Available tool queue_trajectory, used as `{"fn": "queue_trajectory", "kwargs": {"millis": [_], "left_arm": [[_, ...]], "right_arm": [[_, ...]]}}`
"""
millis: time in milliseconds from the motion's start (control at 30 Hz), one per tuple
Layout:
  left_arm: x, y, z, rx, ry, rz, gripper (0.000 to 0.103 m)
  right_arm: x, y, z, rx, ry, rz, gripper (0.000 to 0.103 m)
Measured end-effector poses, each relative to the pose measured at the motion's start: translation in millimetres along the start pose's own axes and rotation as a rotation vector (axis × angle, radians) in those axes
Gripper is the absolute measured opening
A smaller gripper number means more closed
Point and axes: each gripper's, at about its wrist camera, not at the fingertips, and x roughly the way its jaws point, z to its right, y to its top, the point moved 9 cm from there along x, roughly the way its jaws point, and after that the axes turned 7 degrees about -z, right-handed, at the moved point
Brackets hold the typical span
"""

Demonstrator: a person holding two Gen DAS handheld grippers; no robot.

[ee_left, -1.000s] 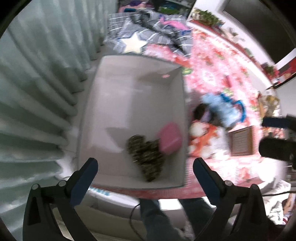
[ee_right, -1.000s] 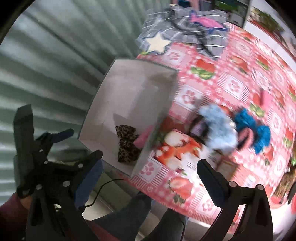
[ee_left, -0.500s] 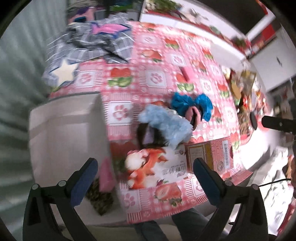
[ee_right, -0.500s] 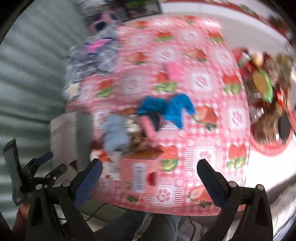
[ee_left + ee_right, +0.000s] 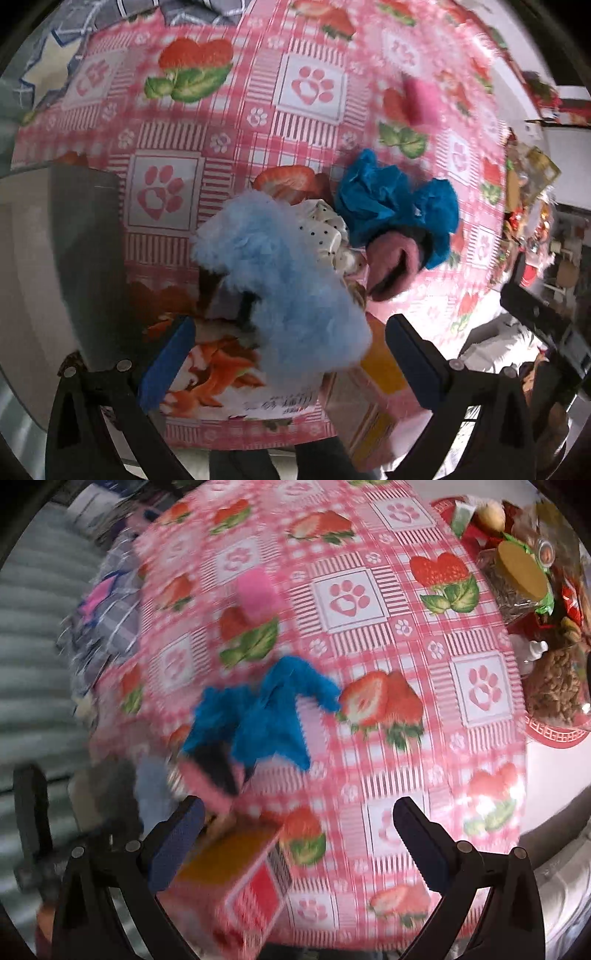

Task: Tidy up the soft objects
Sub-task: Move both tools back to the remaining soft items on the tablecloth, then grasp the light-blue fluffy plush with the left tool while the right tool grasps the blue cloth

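A fluffy light-blue soft piece [image 5: 291, 295] lies close in front of my open left gripper [image 5: 291, 358], partly between its fingers. Beside it sit a cream dotted cloth [image 5: 327, 232], a bright blue fuzzy piece [image 5: 391, 199] and a dusty pink soft piece [image 5: 393, 266]. A small pink pad [image 5: 421, 99] lies farther back on the strawberry tablecloth [image 5: 236, 122]. My right gripper [image 5: 295, 842] is open and empty above the tablecloth [image 5: 406, 709]; the blue fuzzy piece [image 5: 258, 709] and the pink pad [image 5: 255, 594] show blurred ahead of it.
A grey box wall [image 5: 88, 258] stands at the left table edge. A printed packet [image 5: 229, 373] and an orange-red carton [image 5: 240, 878] lie near the front edge. Snack jars and packets [image 5: 535, 590] crowd the far right. Grey patterned fabric [image 5: 107, 616] lies at the back left.
Both grippers have swung right, away from the grey box, and moved closer over the soft pile on the tablecloth. Both stay open.
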Motion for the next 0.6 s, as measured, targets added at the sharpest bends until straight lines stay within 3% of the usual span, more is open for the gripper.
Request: {"fn": "queue_trajectory", "kwargs": {"millis": [167,300,367,600], "left_arm": [[17.2,12.6,1.2,-0.088,-0.014,-0.053,0.103],[30.0,16.3,-3.5,-0.138,0.035,-0.083,0.103],[34.1,14.0,-9.7,-0.163,0.067,-0.097,0.102],[38.3,7.2,-21.4,-0.196,0.095,-0.117,0.066]], "right_arm": [[36.7,39.6,4.7,0.013,-0.049,-0.010,0.103],[75.4,52.9,-3.2,-0.062,-0.094,-0.071,0.103],[91.7,54.9,5.5,-0.086,-0.169,-0.099,0.103],[70.3,57.4,93.0,0.015,-0.299,-0.046,0.103]]}}
